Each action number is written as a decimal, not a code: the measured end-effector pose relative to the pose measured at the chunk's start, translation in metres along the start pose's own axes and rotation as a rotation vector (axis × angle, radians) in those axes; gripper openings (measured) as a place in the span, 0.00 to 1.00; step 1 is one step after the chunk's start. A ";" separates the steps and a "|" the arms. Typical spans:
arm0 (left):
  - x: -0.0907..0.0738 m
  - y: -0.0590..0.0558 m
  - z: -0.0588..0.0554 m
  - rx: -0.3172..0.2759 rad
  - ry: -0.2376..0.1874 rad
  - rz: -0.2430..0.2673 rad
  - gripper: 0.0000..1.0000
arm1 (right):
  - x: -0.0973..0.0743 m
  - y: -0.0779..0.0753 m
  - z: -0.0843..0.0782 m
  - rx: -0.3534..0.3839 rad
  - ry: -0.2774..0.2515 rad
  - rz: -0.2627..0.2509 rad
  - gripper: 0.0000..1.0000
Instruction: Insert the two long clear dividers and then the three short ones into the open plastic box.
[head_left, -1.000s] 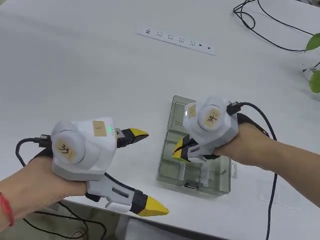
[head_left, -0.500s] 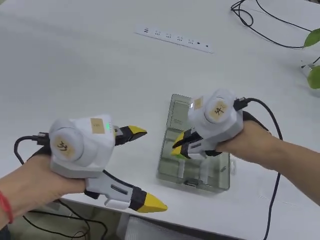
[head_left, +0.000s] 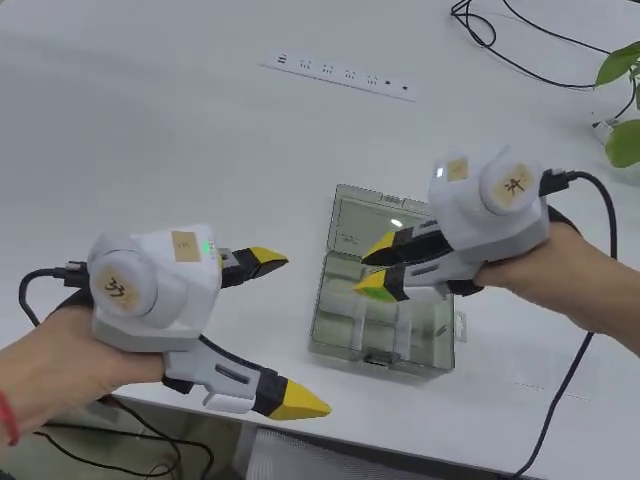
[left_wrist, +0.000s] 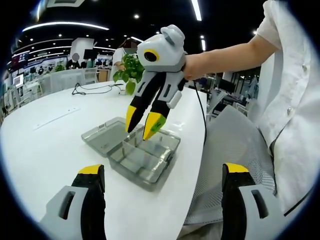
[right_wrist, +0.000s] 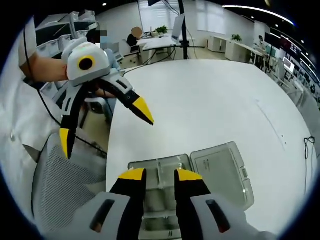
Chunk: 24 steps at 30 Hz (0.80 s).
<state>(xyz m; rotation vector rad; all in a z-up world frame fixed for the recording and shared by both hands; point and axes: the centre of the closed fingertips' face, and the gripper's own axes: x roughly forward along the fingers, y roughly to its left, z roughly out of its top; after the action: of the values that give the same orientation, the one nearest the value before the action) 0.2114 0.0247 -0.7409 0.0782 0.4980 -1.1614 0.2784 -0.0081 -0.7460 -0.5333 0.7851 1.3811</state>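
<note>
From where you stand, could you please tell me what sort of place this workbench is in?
Most likely an open-plan office: long ceiling lights run over rows of desks in the background, and the white table carries a power strip and a leafy plant.

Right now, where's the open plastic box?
In the head view the open plastic box sits near the front edge of the table, beneath the right gripper, with the left gripper to its left.
</note>
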 end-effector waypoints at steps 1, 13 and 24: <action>0.000 0.000 0.000 0.002 0.000 -0.001 1.00 | -0.004 -0.001 -0.001 -0.003 -0.004 -0.006 0.24; -0.003 -0.002 0.004 0.010 0.002 -0.001 1.00 | -0.057 -0.003 -0.048 0.014 0.020 -0.072 0.36; -0.003 -0.002 0.005 0.013 0.005 -0.001 1.00 | -0.085 -0.003 -0.099 0.022 0.091 -0.099 0.49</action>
<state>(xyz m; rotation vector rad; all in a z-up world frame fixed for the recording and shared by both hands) 0.2100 0.0248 -0.7348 0.0922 0.4948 -1.1655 0.2628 -0.1379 -0.7463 -0.6133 0.8352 1.2629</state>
